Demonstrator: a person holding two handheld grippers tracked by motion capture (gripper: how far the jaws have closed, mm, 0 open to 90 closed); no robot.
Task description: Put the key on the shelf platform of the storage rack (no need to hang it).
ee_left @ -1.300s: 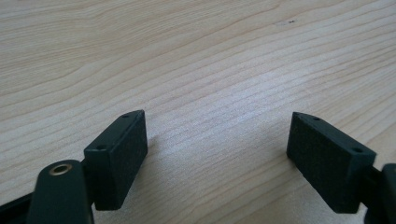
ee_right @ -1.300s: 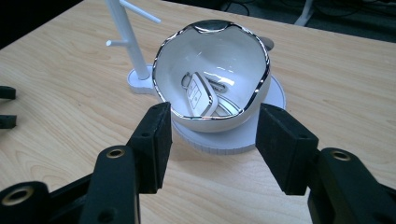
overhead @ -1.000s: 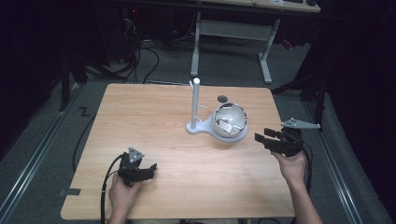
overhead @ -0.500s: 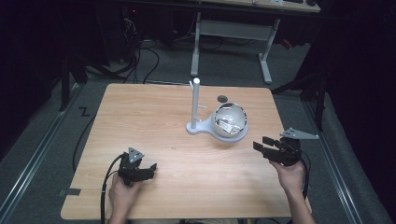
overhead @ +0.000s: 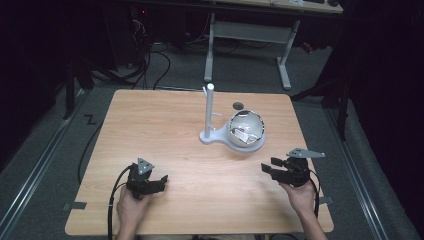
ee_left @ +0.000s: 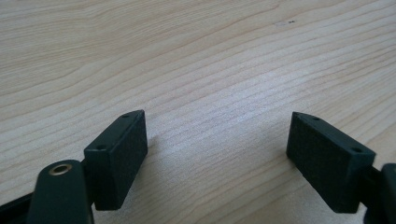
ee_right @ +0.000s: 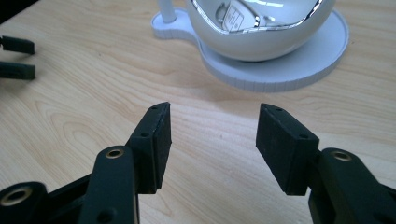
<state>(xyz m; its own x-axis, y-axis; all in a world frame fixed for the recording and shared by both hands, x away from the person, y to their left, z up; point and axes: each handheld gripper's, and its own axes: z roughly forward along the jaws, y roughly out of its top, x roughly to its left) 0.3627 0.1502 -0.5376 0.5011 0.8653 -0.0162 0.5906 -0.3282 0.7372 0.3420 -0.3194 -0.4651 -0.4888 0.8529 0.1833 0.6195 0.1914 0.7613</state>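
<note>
L gripper (overhead: 159, 181) & R gripper (overhead: 270, 170) low, jaws apart, prob. empty.

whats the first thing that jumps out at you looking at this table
The shiny white bowl on its white stand with an upright post, right of the table's centre. Then the two black grippers near the front edge: left gripper and right gripper, both open over bare wood.

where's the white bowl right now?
In the high view the white bowl sits on the round white stand base, right of centre on the table, beside the upright white post. The right gripper is nearest, nearer the person.
</note>
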